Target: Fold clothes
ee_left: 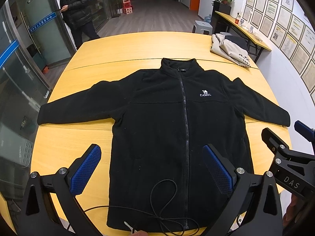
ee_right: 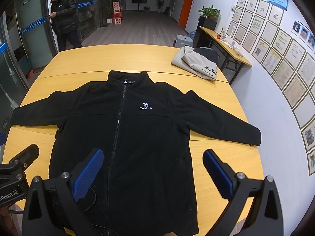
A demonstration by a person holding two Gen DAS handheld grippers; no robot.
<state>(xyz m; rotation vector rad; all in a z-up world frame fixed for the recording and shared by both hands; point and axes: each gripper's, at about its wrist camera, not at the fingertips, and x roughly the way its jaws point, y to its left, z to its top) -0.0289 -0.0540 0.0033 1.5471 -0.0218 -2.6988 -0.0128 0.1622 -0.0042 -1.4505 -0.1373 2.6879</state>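
Both the left gripper (ee_left: 151,169) and right gripper (ee_right: 153,172) have black angular arms, silver round screws and blue ridged pads (ee_left: 84,172). White "DAS" lettering (ee_left: 291,182) marks one body.

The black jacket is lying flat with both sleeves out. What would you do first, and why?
Probably bring the left tool to the jacket's sleeve on that side and fold it across the chest. Both tools are open and empty, and the sleeves are spread wide on the table.

CAMEL on jacket (ee_left: 177,122), DAS on tool (ee_left: 291,145)
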